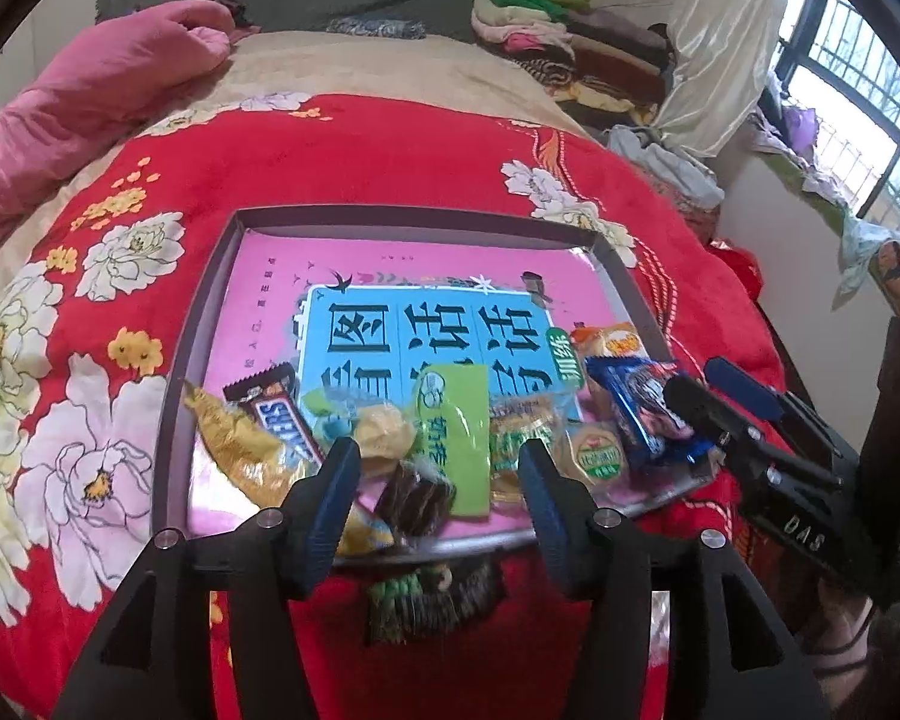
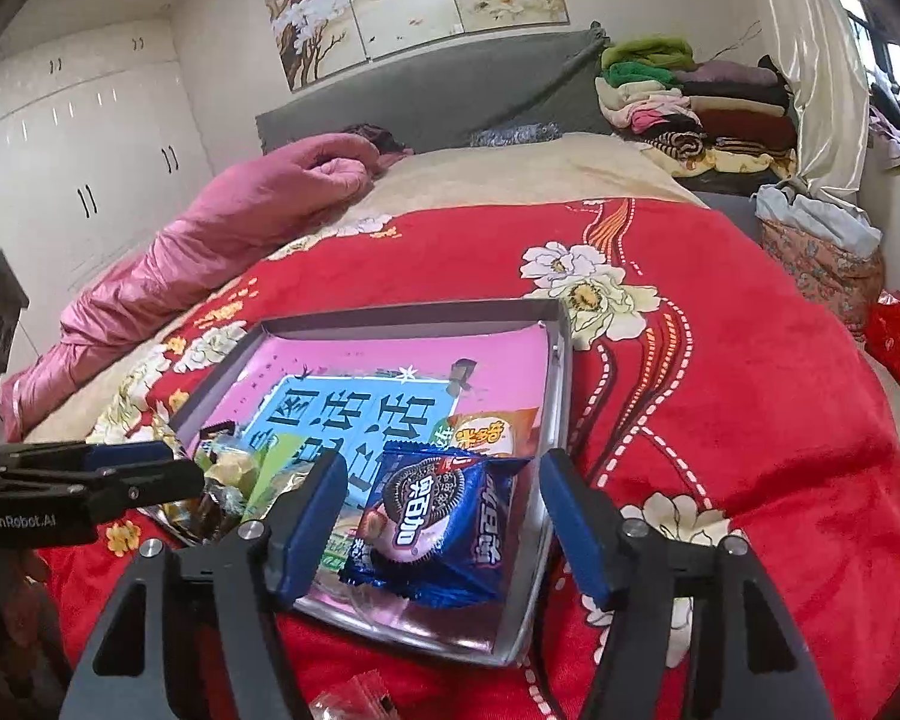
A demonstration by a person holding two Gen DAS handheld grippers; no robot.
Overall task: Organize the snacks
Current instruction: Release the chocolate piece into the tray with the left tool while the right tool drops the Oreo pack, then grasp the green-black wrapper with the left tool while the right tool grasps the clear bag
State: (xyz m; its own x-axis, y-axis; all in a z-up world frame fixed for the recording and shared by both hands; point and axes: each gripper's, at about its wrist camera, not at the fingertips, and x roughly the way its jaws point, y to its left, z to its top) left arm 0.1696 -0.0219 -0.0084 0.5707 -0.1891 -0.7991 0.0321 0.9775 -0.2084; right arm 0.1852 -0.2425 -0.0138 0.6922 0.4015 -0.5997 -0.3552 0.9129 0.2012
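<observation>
Setting: a bed (image 1: 390, 138) covered with a red flowered blanket (image 1: 342, 168); a shallow grey tray (image 1: 210, 276) lies on the blanket near the bed's near edge.
Tray liner: a pink booklet (image 1: 282, 276) with a blue title panel lies flat in the tray.
Snacks, location: all grouped along the near edge of the tray, lying on the booklet.
Near-left corner of tray: a gold wrapper (image 1: 234, 450) and a chocolate bar (image 1: 273, 414), touching each other.
Near edge, middle: a yellow candy (image 1: 384, 432), a green packet (image 1: 456, 438), a dark brown wrapped sweet (image 1: 417, 501) and a clear bag of yellow biscuits (image 1: 525, 426), packed together.
Near-right corner of tray: a blue cookie packet (image 2: 444, 516), with an orange packet (image 2: 489, 429) just behind it toward the far edge.
Off the tray: a dark green-and-brown packet (image 1: 426, 600) lies on the blanket, just outside the tray's near edge.
Left tongs (image 1: 438, 492): released; jaws stand apart over the middle group, one on each side of the brown sweet and green packet, pads pressing on nothing.
Right tongs (image 2: 441, 516): released; jaws stand apart on either side of the blue cookie packet, which rests on the tray, with a visible gap at each pad.
Far end of bed: a pink quilt (image 2: 210, 240) at the left edge, a grey headboard (image 2: 438, 90), folded clothes (image 2: 690, 102) beside the far-right corner.
</observation>
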